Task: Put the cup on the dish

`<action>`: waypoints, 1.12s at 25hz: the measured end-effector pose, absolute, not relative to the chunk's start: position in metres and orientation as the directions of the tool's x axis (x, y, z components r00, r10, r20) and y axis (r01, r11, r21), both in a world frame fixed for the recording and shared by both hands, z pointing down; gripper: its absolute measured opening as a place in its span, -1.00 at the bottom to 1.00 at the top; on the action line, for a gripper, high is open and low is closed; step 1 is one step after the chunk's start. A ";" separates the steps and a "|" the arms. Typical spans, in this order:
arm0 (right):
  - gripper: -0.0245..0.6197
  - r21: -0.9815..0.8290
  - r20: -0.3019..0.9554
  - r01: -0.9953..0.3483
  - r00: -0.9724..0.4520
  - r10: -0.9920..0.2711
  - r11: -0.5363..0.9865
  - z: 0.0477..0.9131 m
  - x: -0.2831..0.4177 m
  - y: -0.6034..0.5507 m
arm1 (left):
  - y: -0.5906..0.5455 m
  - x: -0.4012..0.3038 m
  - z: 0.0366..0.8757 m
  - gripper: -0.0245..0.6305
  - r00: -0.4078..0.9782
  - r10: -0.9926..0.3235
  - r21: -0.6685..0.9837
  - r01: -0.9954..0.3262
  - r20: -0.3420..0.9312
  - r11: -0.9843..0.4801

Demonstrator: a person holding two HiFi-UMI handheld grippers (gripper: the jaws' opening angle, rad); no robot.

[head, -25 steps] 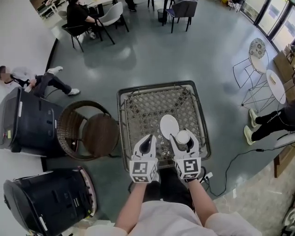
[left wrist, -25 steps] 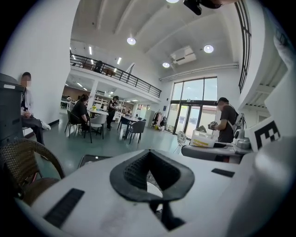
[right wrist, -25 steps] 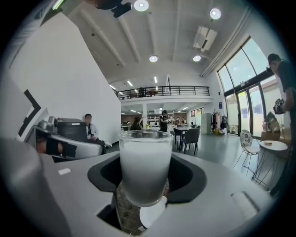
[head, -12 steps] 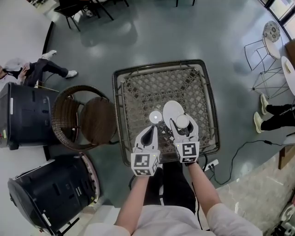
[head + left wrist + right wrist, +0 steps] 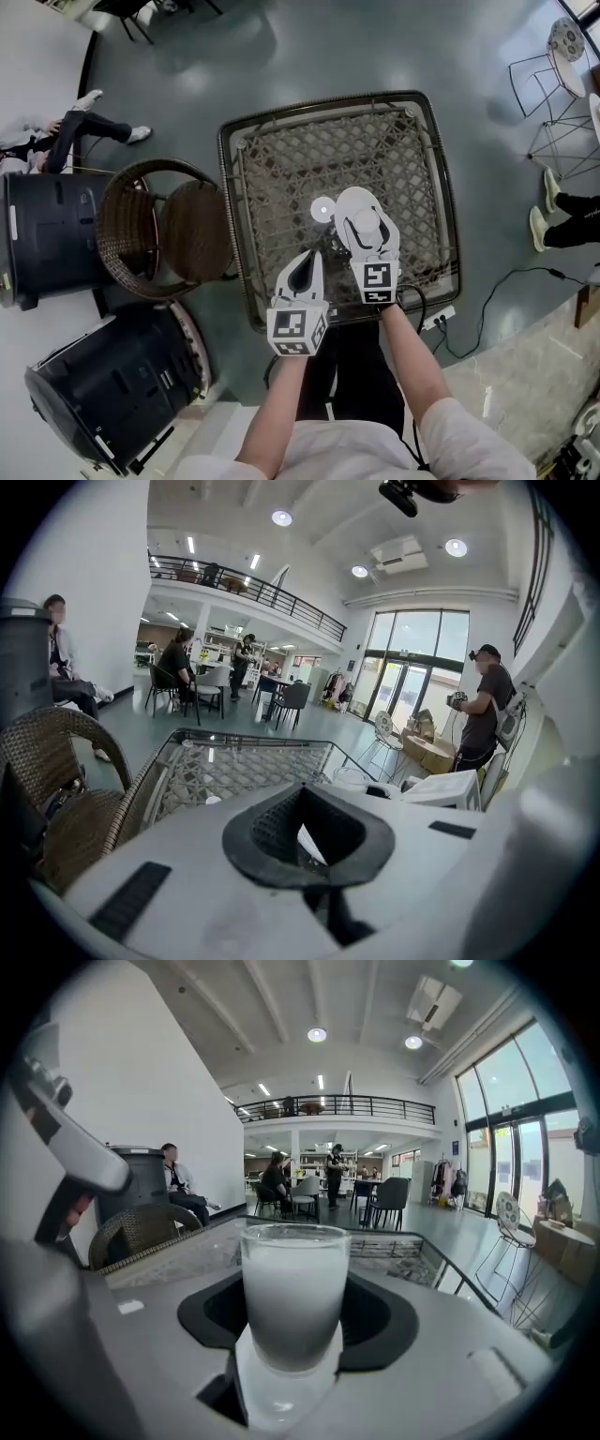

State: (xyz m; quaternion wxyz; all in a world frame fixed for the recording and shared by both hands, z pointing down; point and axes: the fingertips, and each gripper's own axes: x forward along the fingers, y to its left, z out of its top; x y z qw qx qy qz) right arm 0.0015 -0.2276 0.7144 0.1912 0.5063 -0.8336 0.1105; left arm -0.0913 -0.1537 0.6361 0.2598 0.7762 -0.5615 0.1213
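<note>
A frosted white cup [image 5: 294,1293] stands upright between the jaws of my right gripper [image 5: 295,1330], which is shut on it. From the head view, the cup [image 5: 363,222] and right gripper [image 5: 365,230] hang over the near part of a white oval dish [image 5: 351,200] on the glass-topped wicker table [image 5: 281,150]. Whether the cup touches the dish I cannot tell. My left gripper [image 5: 306,262] sits nearer the table's front edge, to the left of the dish, shut and with nothing in it [image 5: 300,794].
A small white round piece [image 5: 322,208] lies just left of the dish. A brown wicker chair [image 5: 164,234] stands left of the table, with two black bins [image 5: 47,234] [image 5: 103,403] beyond it. A cable and power strip [image 5: 436,321] lie on the floor to the right.
My right gripper has carried the cup forward, from beside the dish's near edge to over the dish. The small white piece has come into view. The left gripper has stayed near the front edge.
</note>
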 end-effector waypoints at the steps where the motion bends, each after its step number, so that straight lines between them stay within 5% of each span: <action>1: -0.15 0.001 0.444 -0.888 -0.411 -0.796 0.459 0.720 0.001 -0.229 | -0.155 -0.092 0.638 -0.91 0.339 -0.808 0.267 -0.935 0.482 -0.233; 28: -0.13 0.117 0.618 -0.860 -0.328 -0.715 0.496 0.767 -0.007 -0.232 | -0.152 -0.083 0.657 -0.91 0.353 -0.782 0.262 -0.932 0.514 -0.249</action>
